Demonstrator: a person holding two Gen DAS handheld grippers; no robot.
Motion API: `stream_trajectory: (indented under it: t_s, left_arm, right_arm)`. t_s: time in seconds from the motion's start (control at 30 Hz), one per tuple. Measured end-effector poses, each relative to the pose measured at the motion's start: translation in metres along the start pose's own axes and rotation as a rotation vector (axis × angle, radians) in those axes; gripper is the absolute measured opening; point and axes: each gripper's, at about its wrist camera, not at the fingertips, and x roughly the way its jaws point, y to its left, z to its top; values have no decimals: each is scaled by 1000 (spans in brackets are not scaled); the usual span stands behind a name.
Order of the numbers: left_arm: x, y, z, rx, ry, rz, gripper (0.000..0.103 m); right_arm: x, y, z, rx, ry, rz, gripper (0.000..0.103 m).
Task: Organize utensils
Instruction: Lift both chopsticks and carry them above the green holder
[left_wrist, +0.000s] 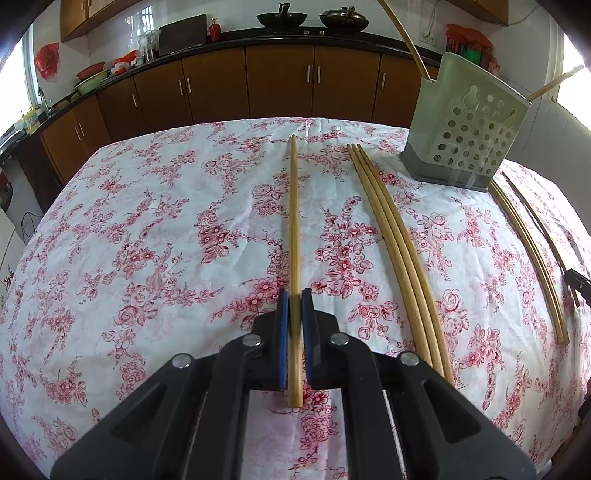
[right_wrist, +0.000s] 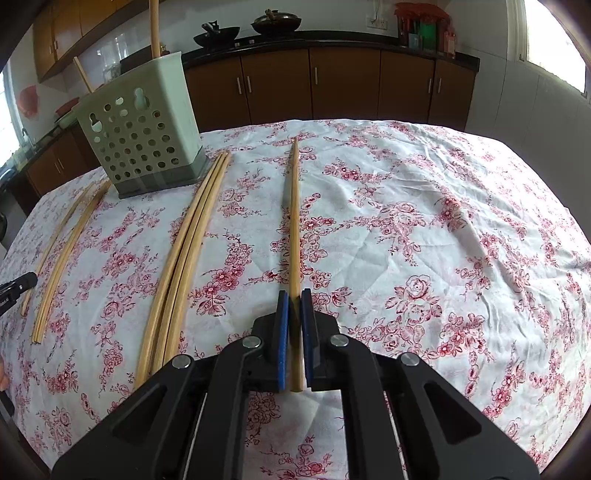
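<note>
A: Left wrist view, item one?
B: Left gripper (left_wrist: 294, 295) clamped a long pale bamboo chopstick (left_wrist: 293, 221) over the floral tablecloth (left_wrist: 147, 240).
A: Right?
B: Right gripper (right_wrist: 294, 295) clamped another bamboo chopstick (right_wrist: 294, 221); perforated pale-green plastic holder (right_wrist: 144, 144) stood at the cloth's far left.

Both low over the table (left_wrist: 147, 221), facing the cabinets — left view left of the utensil holder (left_wrist: 465, 136), right view to its right; holder (right_wrist: 144, 136) shared.
</note>
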Motion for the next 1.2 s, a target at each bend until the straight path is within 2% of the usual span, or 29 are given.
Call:
stream_trajectory:
  t_s: [0.1,0.3,0.43,0.57,0.87,1.0,1.07,1.2]
  left_arm:
    - [-14,4,9,-10,-33,-17,9]
    - [-71,3,41,1,-200,-28,8]
    - [-105,2,65,-24,-302,-50,8]
    - [-127,4,87,-42,-370,-57,8]
    - [-146,1,108,-28,-426,-51,8]
    - [-155,3,118,-43,-451,-52,8]
    - [-163,1,125,-54,-475,-66,8]
    - [-188,-9,151,-78,-551,-108,8]
  right_arm:
    - [-20,-1,8,2,-75,4,8]
    - [-74,2,37,-25,-272,-19,8]
    - [-102,-2,57,5,-380,0,8]
    - [-118,-5,73,36,-441,19,8]
    - [-130,1,93,42,-479,41,8]
    - [-148,5,101,45,-502,121,8]
    - [-161,9,108,51,-524,192,8]
    - [-189,26,126,49,-603,308,8]
